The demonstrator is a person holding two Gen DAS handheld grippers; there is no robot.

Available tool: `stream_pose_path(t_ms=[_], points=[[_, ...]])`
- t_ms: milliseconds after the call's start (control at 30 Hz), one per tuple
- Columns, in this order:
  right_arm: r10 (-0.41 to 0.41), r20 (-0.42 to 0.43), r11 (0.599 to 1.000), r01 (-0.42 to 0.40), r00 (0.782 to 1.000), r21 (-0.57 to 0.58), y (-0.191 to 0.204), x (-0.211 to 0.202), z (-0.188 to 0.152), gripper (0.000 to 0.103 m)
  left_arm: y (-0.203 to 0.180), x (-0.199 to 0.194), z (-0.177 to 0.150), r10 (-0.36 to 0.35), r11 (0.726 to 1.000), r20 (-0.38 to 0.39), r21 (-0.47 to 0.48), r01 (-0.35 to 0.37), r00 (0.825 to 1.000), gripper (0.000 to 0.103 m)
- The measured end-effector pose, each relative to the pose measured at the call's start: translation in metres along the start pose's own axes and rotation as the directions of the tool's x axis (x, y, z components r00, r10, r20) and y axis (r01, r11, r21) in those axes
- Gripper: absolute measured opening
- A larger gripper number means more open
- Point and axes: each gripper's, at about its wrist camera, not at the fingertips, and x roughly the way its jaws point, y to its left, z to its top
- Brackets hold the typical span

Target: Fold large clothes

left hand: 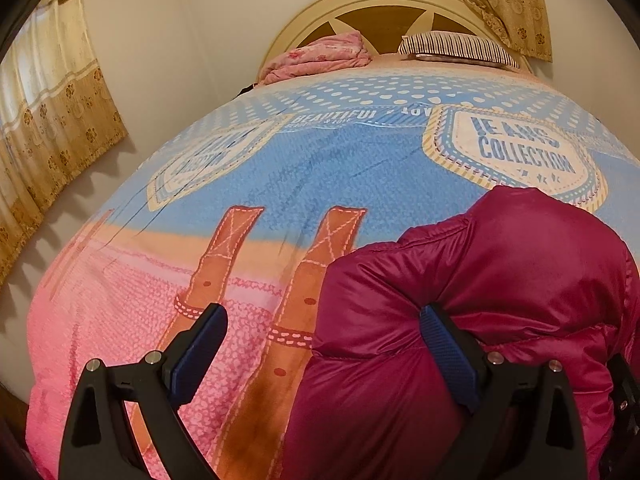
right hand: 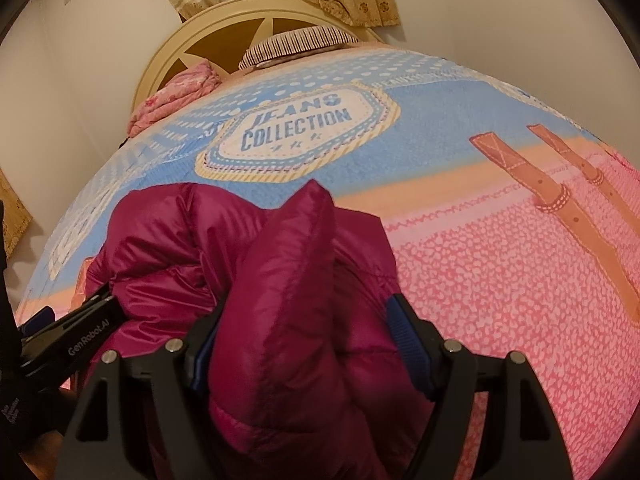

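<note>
Jaws of our left gripper point(left hand: 322, 344) stand spread; our right gripper point(right hand: 306, 340) pinches the puffy magenta quilted jacket point(right hand: 280, 272). We should lower evenly onto the near patterned bedspread point(right hand: 500, 280).

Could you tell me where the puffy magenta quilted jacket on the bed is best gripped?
Grip the magenta quilted jacket at the raised fold ridge between the right gripper fingers, coming from the bed's near edge: it stands proud and is thin enough to pinch.

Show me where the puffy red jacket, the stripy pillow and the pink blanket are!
puffy jacket point(right hand: 280, 280): right wrist view, on the raised fold in the middle.
stripy pillow point(left hand: 460, 46): left wrist view, on its striped top by the headboard.
pink blanket point(left hand: 320, 58): left wrist view, on the middle of the bundle.
</note>
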Motion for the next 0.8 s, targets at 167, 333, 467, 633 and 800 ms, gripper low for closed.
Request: stream_pose_path(t_ms=[167, 333, 467, 633, 800], points=[[-0.013, -0.005, 1.0, 0.013, 1.0, -0.01, 0.001, 0.003, 0.0, 0.077, 0.0, 0.001, -0.001, -0.003, 1.0, -0.001, -0.003, 0.003, 1.0, 0.098], [-0.025, -0.011, 1.0, 0.025, 1.0, -0.019, 0.004, 0.005, -0.001, 0.078, 0.001, 0.002, -0.001, -0.008, 1.0, -0.004, -0.007, 0.008, 1.0, 0.098], [-0.033, -0.017, 0.999, 0.033, 0.999, -0.025, 0.004, 0.006, -0.001, 0.078, 0.002, 0.004, -0.003, -0.019, 1.0, -0.009, -0.016, 0.019, 1.0, 0.098], [-0.051, -0.024, 0.998, 0.05, 0.998, -0.038, 0.007, 0.009, -0.001, 0.079, 0.003, 0.007, -0.004, -0.026, 0.999, -0.013, -0.024, 0.026, 1.0, 0.099], [-0.069, -0.038, 0.996, 0.067, 0.997, -0.053, 0.008, 0.012, -0.001, 0.081, 0.005, 0.007, -0.005, -0.036, 0.999, -0.015, -0.033, 0.036, 0.999, 0.099]])
